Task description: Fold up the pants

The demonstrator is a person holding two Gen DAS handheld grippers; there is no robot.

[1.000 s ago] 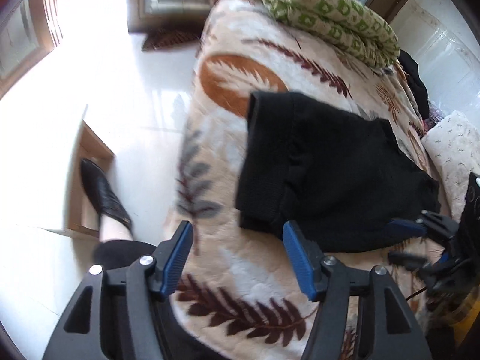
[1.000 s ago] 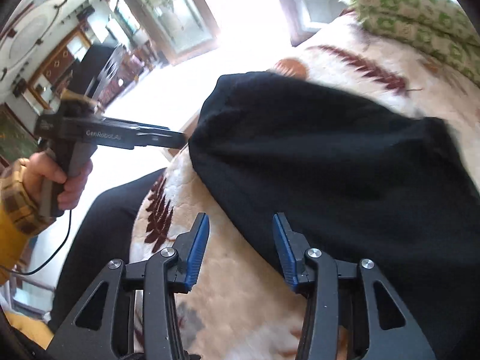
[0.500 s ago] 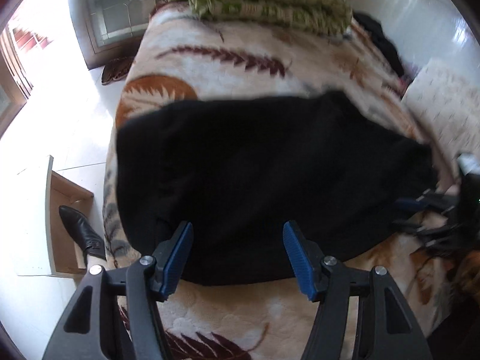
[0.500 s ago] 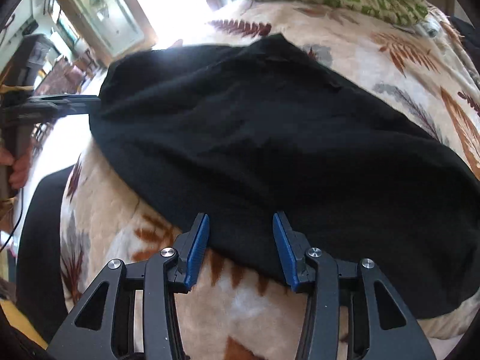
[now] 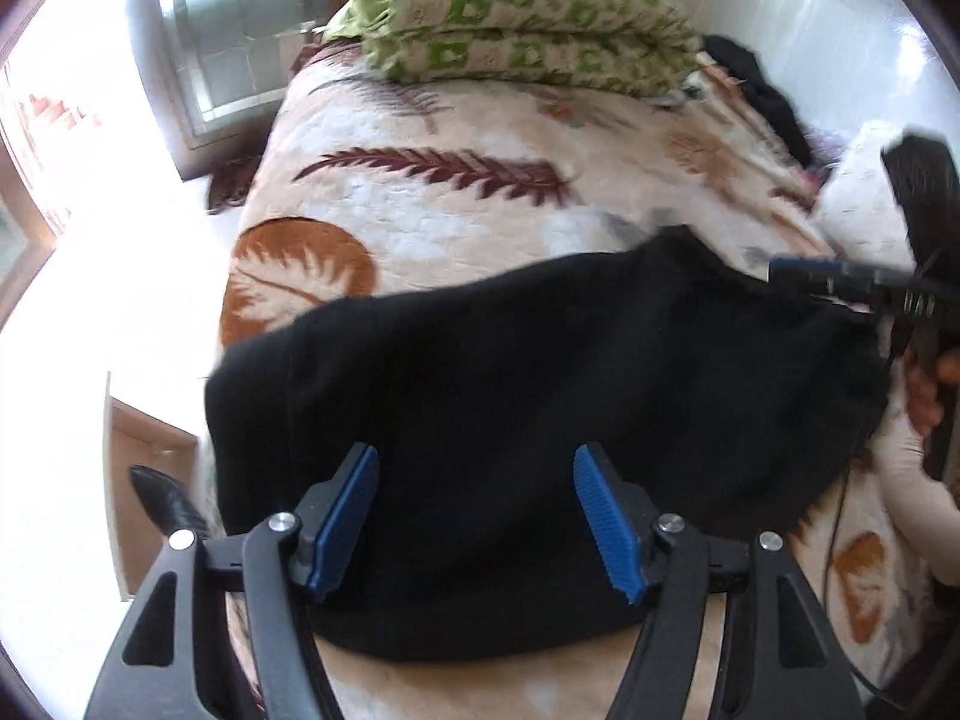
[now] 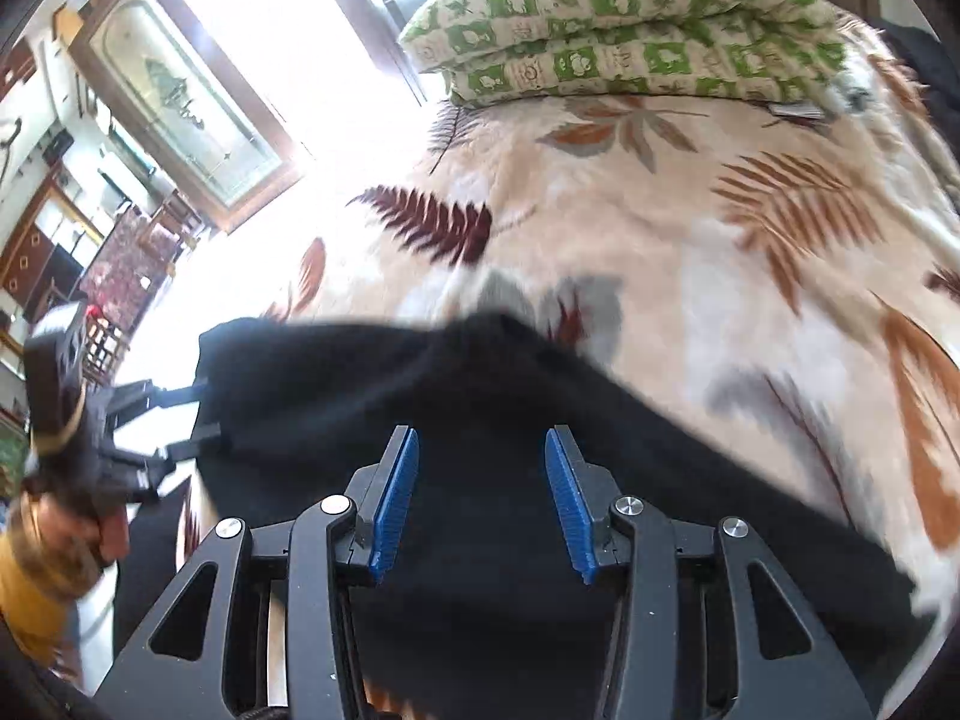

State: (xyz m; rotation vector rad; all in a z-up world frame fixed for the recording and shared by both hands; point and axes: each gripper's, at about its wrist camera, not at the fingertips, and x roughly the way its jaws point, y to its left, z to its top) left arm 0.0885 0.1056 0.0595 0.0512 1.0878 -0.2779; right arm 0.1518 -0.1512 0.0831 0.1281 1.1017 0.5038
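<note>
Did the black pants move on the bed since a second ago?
Yes. In the left wrist view the black pants first reached up beside the orange leaf print; now they lie wholly below it, nearer the bed's near edge, though the camera moved too.

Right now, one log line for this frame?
left gripper: open, over pants | right gripper: open, over pants | pants: on bed
</note>
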